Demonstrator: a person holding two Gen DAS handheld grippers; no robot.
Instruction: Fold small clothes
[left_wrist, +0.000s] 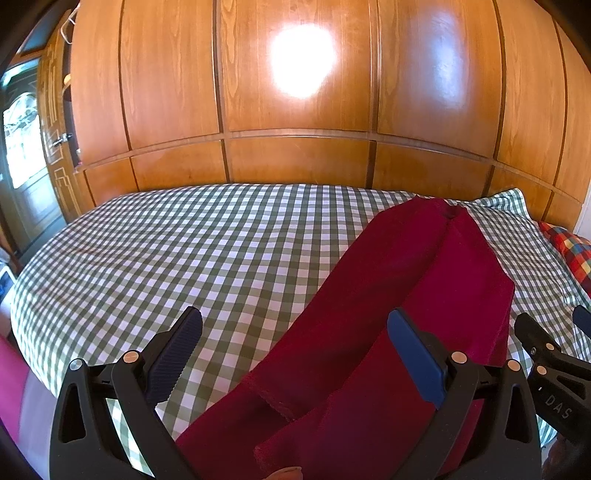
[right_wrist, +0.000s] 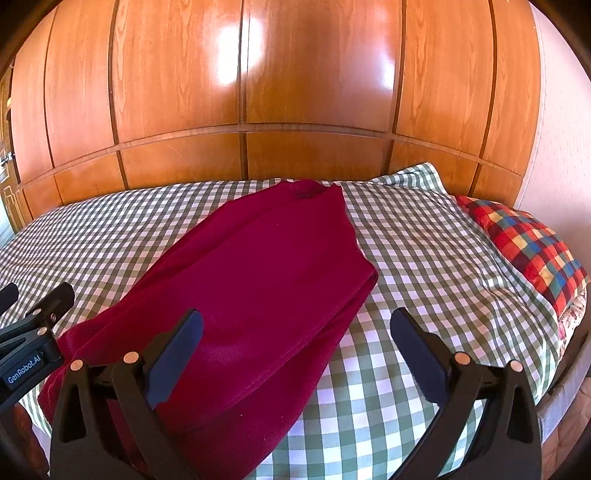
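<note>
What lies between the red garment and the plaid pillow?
Only bare green gingham sheet separates the red garment from the plaid pillow, clearest in the right wrist view.

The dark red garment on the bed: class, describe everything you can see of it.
The dark red garment is a soft, fleecy-looking piece, already folded lengthwise into a long narrow strip with layered edges along its right side. It lies flat on the green-and-white checked bedcover, running diagonally from the near edge toward the wooden wardrobe. A stitched hem shows at its near end. Both grippers hover open above it; neither holds it.
</note>
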